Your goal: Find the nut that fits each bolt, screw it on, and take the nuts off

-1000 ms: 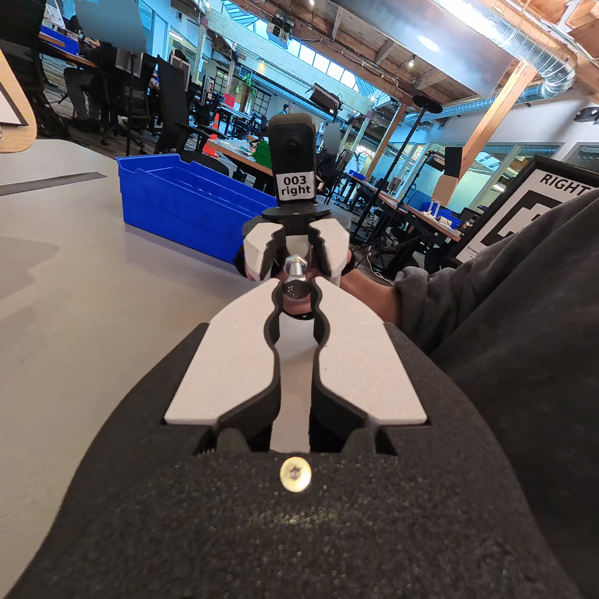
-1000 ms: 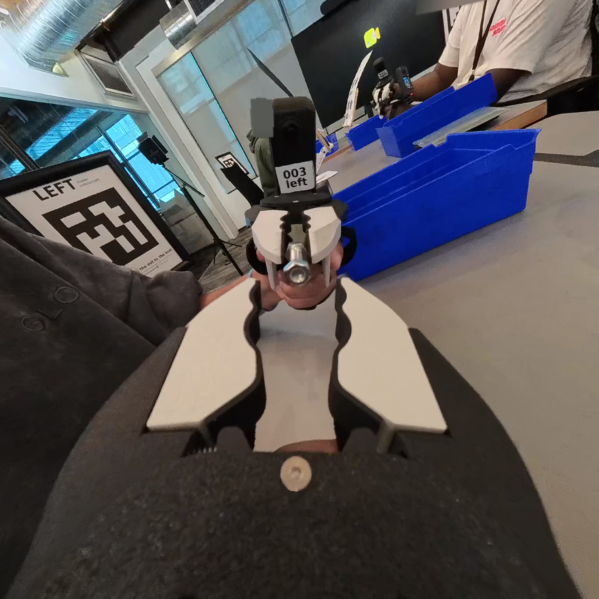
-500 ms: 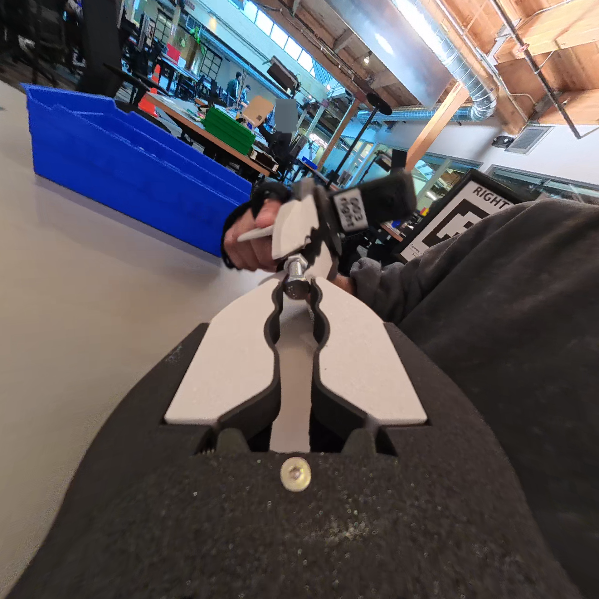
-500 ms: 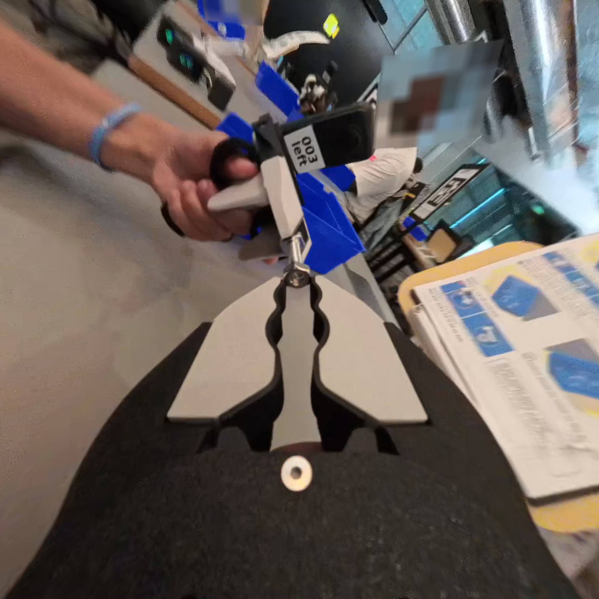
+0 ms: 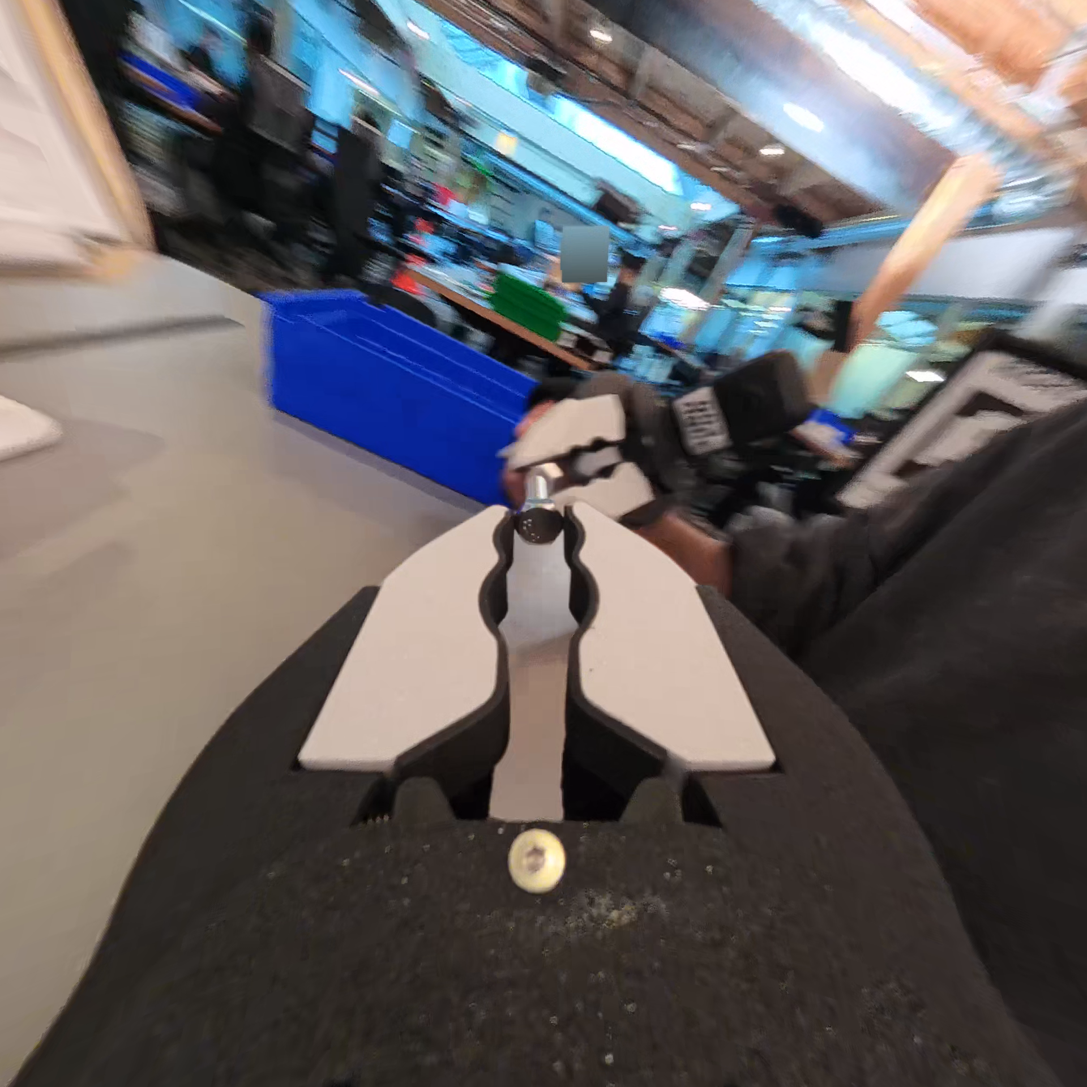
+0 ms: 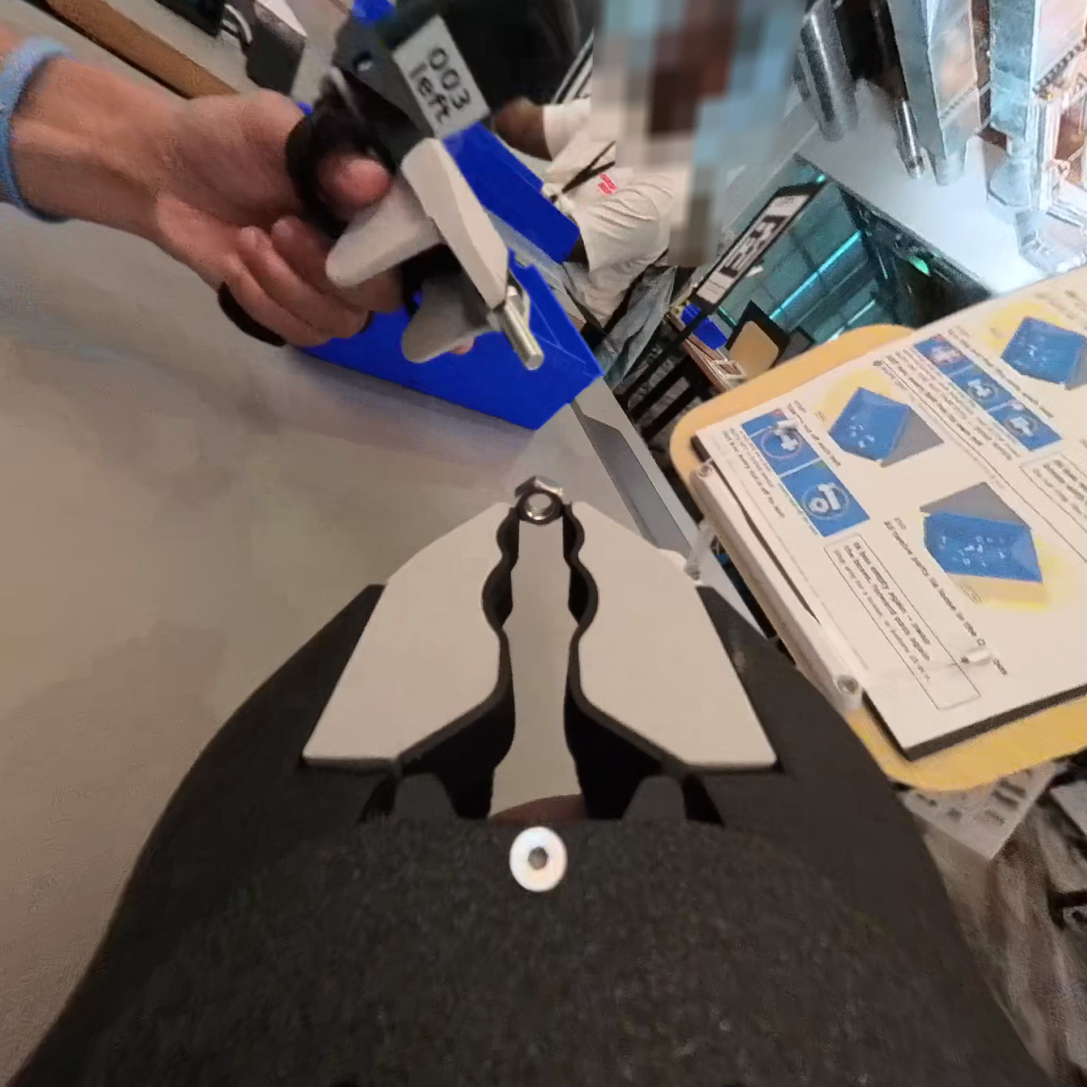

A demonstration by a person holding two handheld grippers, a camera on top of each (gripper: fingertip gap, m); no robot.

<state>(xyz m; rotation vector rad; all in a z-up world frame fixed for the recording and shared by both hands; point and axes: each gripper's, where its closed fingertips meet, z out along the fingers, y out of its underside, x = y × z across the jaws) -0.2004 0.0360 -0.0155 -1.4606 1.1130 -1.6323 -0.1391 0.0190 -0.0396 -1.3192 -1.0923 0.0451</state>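
Observation:
My left gripper (image 5: 538,517) is shut on the head of a silver bolt (image 5: 536,526) whose shaft points away from me. In the right wrist view, my right gripper (image 6: 538,513) is shut on a small silver hex nut (image 6: 536,507) at its fingertips. That view also shows the left gripper (image 6: 494,312) at upper left, held by a hand (image 6: 223,194), with the bolt's bare shaft (image 6: 520,335) sticking out. The nut is off the bolt, a short gap apart. In the blurred left wrist view the right gripper (image 5: 573,464) sits just beyond the bolt tip.
A blue bin (image 5: 382,382) stands on the grey table (image 5: 147,559) behind the grippers; it also shows in the right wrist view (image 6: 470,376). A wooden board with an instruction sheet (image 6: 882,529) lies at the right. A dark sleeve (image 5: 941,588) fills the right side. Spacing between my two grippers at the tips: around 7 cm.
The right gripper was open facing the nut on the bolt, then shut on the nut and rolled over. Now the nut is off the bolt and the two grippers have drawn apart.

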